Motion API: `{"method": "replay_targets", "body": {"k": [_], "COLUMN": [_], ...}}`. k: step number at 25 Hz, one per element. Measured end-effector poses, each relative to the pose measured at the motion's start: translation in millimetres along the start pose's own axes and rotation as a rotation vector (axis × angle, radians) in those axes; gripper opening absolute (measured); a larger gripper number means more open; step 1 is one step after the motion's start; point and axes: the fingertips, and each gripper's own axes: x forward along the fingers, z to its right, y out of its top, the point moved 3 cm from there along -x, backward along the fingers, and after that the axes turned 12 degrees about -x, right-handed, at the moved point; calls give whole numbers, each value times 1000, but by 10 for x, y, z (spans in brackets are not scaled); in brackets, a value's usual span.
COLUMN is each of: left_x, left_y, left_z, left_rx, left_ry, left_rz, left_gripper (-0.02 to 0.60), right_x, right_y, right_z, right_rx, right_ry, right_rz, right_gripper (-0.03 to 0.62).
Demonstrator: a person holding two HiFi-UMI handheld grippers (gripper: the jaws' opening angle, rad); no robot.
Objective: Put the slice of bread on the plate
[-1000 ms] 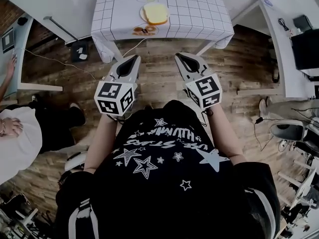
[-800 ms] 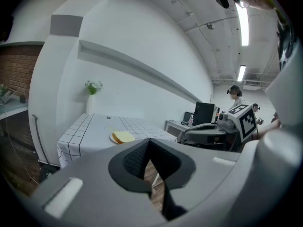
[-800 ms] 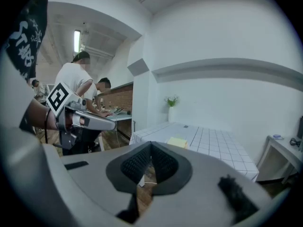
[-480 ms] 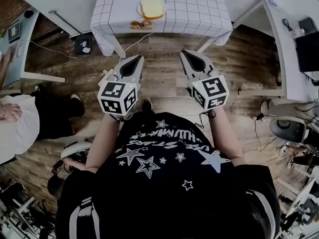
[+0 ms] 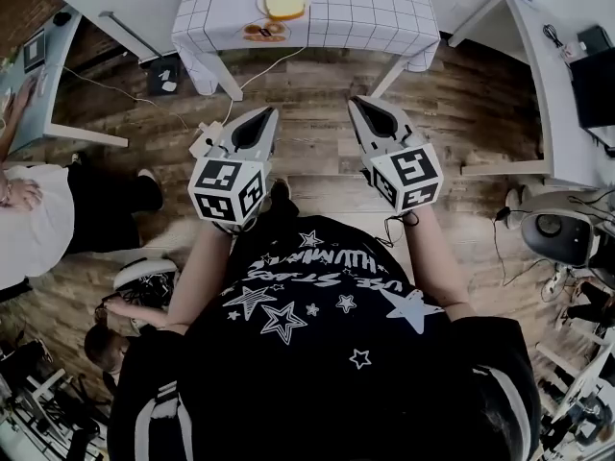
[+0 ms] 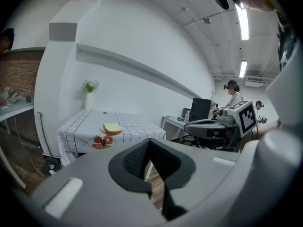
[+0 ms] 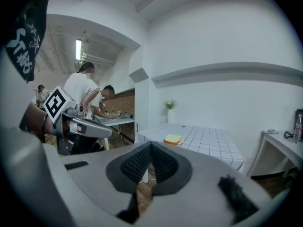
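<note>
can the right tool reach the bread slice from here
Probably not yet: the bread slice sits on the table well beyond the right tool, across the floor. Nothing blocks the way.

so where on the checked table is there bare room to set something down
The widest bare stretch of the checked table runs from the bread slice to the right edge. A vase stands by its far left corner. Crowded: the front left, with the plate under the bread and orange shapes at the edge.

The slice of bread [image 5: 285, 1] lies on the plate [image 5: 260, 6] on the table [image 5: 370, 12], well beyond left tongs [image 5: 257, 115] and right tongs [image 5: 364, 108].
</note>
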Motion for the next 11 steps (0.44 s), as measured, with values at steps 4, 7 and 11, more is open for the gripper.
{"method": "replay_targets", "body": {"k": [4,7,11], "left_x": [-81,-129,-190], "left_y": [-64,-127,-213], "left_z": [179,312,507], "left_rx": [13,15,19], "left_ry": [7,8,3], "left_rz": [1,2,2], "left_gripper": [9,9,9], "right_x": [-202,-362,-601], "right_y": [1,-5,-19], "right_z": [-35,-62,-96], "right_rx": [-9,-20,-19], "right_ry": [4,6,4], "right_rz": [7,11,17], "right_gripper": [14,14,14]}}
